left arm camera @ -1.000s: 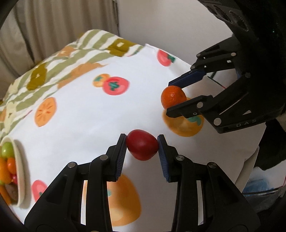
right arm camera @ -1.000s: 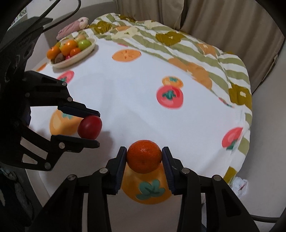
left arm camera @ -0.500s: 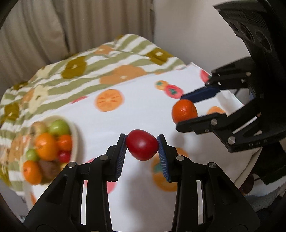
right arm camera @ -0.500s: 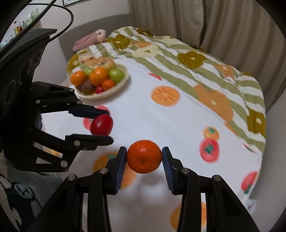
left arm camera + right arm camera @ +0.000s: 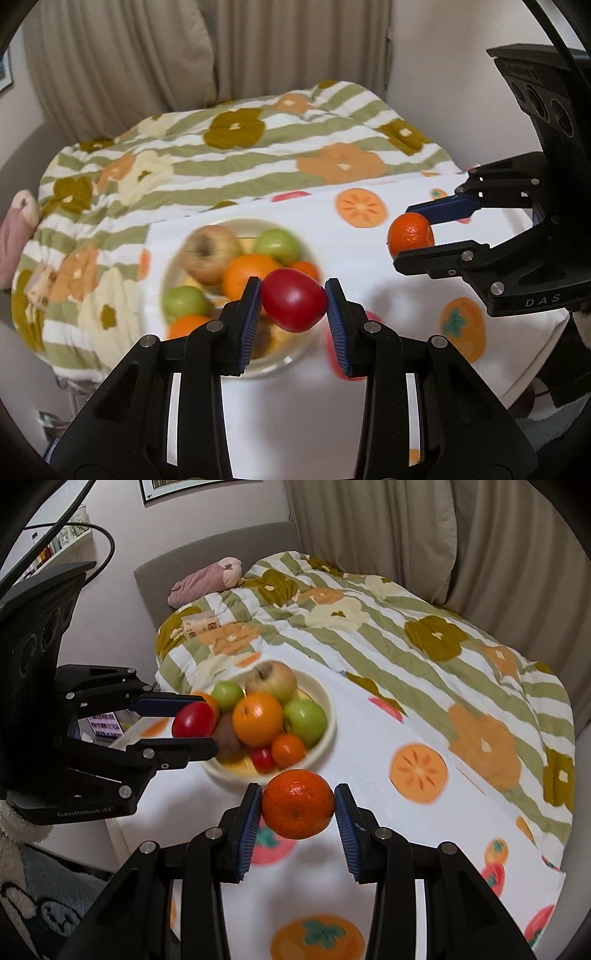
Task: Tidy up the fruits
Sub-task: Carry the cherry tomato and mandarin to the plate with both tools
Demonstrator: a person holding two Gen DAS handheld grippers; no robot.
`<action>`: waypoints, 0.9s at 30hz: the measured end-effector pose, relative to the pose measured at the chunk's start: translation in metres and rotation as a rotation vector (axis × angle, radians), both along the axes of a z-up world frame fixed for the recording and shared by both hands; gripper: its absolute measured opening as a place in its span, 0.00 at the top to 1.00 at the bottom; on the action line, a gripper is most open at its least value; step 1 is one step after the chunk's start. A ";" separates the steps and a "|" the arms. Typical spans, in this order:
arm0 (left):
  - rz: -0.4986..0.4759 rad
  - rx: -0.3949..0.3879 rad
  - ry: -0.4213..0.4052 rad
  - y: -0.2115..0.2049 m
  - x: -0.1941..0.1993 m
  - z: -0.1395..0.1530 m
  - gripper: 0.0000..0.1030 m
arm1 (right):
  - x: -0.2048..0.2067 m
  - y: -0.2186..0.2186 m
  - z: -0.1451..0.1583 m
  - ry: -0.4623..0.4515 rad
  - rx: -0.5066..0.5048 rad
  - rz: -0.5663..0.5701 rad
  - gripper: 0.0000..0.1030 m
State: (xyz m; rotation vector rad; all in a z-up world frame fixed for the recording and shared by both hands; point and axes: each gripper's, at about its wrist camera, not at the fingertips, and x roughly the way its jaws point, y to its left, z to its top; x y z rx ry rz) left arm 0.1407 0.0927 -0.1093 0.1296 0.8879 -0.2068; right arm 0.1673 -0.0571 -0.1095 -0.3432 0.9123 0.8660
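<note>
Two fruits are being carried, one in each gripper, above a white cloth printed with orange and red fruit (image 5: 369, 746) that is covering the table. The left gripper (image 5: 293, 304) is pinching a smooth, glossy red fruit (image 5: 293, 304) between its blue ribbed fingers (image 5: 249, 317), the pads pressing on opposite flanks at about its widest part. The right gripper (image 5: 297, 805) is clamping a round orange mandarin with dimpled peel (image 5: 297, 804) in the same manner, across its middle. Both fruits are hanging clear of the cloth, near a cream-coloured shallow bowl (image 5: 328, 705) that is already holding apples, oranges and small red fruit; in the left wrist view the red fruit is appearing directly in front of that bowl, the mandarin off to the side. Judgement: both items are light and rounded. The red fruit's taut, shiny skin is likely slippery and could bruise or split under hard pressure; the mandarin's peel is giving better purchase but is soft. A hold across the widest girth, as at present, is looking sound. The piled bowl is offering little level room, so a released fruit may roll off.
</note>
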 end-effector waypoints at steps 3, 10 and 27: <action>0.011 0.000 0.001 0.027 0.013 -0.001 0.62 | 0.010 0.019 -0.001 0.009 0.011 -0.013 0.64; 0.009 -0.007 0.023 0.072 0.045 -0.015 0.62 | 0.039 0.056 -0.008 0.022 0.010 -0.055 0.64; -0.031 -0.005 0.113 0.120 0.104 -0.068 0.62 | 0.089 0.095 -0.037 0.066 0.026 -0.184 0.64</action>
